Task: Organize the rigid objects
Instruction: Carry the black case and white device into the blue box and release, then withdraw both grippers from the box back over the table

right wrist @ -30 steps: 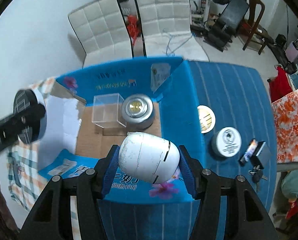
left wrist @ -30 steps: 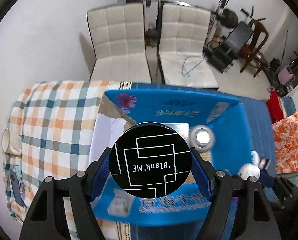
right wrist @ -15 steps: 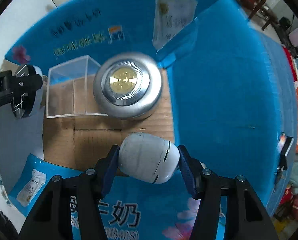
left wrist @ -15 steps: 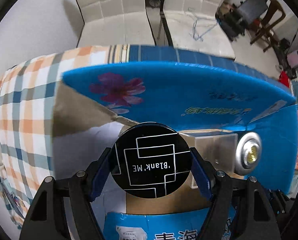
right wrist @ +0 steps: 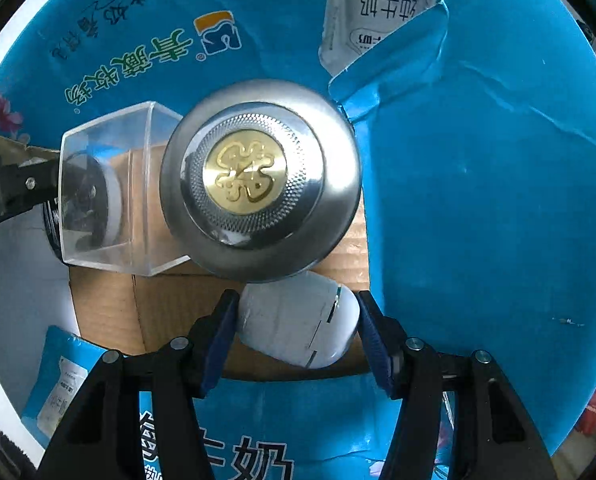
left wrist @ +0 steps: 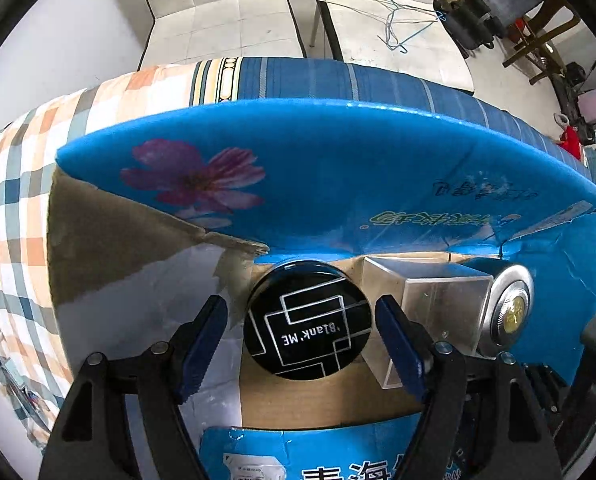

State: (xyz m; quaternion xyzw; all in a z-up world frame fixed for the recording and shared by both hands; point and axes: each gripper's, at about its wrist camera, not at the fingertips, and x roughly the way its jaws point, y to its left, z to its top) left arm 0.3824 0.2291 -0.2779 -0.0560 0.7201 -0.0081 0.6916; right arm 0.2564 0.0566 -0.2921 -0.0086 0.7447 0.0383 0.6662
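A black round tin [left wrist: 308, 326] marked "Blank ME" sits inside the blue carton [left wrist: 338, 168], its face turned toward the left wrist camera. My left gripper [left wrist: 301, 304] is open, with a gap between each blue pad and the tin. A clear plastic box [left wrist: 438, 304] and a silver round tin [left wrist: 506, 316] with a gold centre stand to its right. My right gripper [right wrist: 296, 296] is shut on a white egg-shaped case [right wrist: 294, 320], low over the carton's cardboard floor [right wrist: 170, 312]. The case is right beside the silver tin [right wrist: 258, 180]. The clear box [right wrist: 98, 152] is left of that.
The carton's blue flaps rise on all sides and a torn brown flap [left wrist: 110, 236] stands at the left. It rests on a checked cloth [left wrist: 18, 184] and a blue striped cloth [left wrist: 318, 76]. Two white chairs [left wrist: 226, 12] and exercise gear stand beyond.
My left gripper went down into the carton and let go of the black tin, which now sits beside the clear box. My right gripper lowered the white case toward the carton floor.
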